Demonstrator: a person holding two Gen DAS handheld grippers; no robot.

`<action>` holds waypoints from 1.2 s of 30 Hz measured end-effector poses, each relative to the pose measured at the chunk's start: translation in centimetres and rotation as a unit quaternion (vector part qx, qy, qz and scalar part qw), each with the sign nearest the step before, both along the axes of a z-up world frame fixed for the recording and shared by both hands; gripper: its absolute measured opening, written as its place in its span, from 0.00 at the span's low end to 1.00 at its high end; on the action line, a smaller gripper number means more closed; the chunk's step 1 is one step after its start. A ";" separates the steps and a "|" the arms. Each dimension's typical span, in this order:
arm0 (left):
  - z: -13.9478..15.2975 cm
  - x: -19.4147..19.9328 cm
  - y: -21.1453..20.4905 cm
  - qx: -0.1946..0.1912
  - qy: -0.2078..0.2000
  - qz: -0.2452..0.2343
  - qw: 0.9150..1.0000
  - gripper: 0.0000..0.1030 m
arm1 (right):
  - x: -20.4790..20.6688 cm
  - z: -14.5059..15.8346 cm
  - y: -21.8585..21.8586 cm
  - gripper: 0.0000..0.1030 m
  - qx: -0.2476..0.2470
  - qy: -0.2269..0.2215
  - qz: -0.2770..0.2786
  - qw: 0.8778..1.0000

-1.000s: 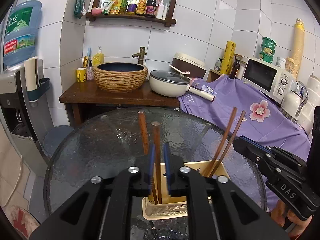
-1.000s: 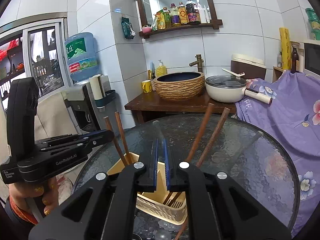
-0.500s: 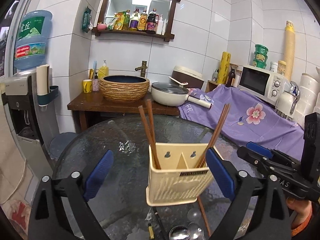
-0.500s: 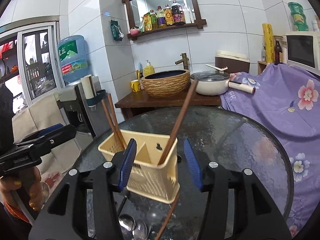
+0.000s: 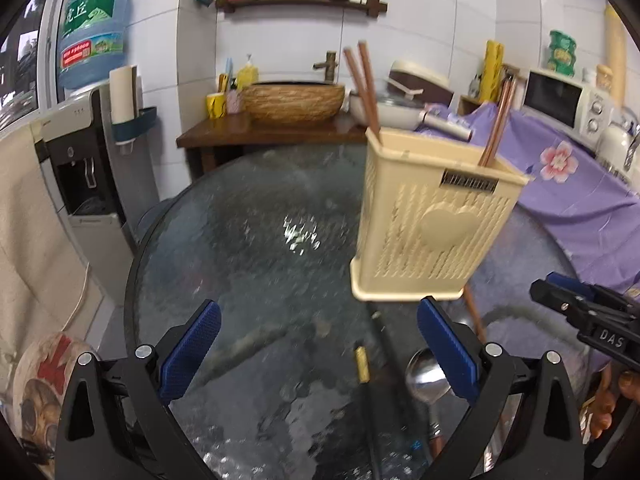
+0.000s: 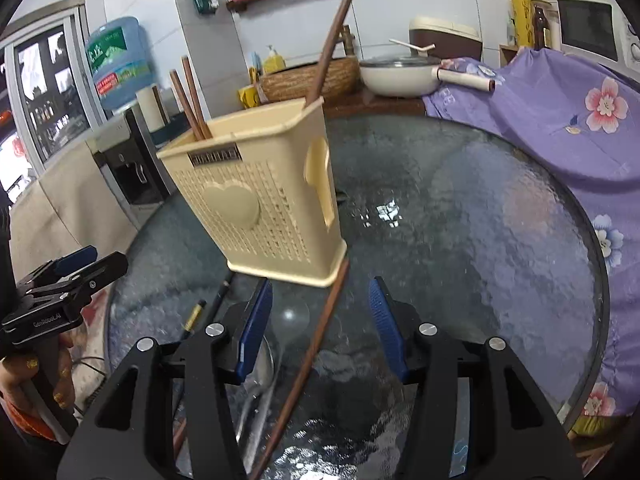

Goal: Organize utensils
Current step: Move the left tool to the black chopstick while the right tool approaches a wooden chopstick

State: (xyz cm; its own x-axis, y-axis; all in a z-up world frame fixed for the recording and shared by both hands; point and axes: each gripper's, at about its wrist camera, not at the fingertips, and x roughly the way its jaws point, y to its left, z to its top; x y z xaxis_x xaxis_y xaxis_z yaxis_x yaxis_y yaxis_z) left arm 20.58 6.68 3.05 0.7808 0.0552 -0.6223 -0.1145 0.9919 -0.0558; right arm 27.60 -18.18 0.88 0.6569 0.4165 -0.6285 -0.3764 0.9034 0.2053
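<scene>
Beige utensil holder [image 5: 432,216], chopsticks [image 5: 366,88], glass table [image 5: 248,232]

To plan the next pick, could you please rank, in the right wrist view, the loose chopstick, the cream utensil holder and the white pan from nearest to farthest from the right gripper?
1. Loose chopstick: lying on the glass between the open jaws of the right gripper.
2. Cream utensil holder: just ahead, to the left.
3. White pan: far back on the wooden counter.
</scene>
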 end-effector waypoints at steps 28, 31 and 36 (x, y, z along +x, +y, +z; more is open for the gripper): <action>-6.0 -1.0 -1.9 -0.038 0.111 -0.062 0.991 0.42 | 2.4 -5.4 4.5 0.32 -0.089 0.080 0.002 0.993; -6.3 -0.9 -2.4 -0.026 0.116 -0.061 0.991 0.38 | 3.0 -5.8 5.0 0.26 -0.104 0.083 -0.004 0.991; -6.5 -0.6 -2.6 -0.021 0.120 -0.058 0.991 0.34 | 3.9 -5.9 5.2 0.24 -0.105 0.085 -0.006 0.991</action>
State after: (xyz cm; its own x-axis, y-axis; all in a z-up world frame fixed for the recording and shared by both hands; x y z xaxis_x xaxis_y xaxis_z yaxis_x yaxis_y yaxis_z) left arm 19.95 4.13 -3.44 0.6098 -0.0571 -0.7905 -0.0139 0.9965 -0.0827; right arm 31.46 -12.94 -4.98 0.5383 0.2573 -0.8025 -0.3405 0.9375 0.0721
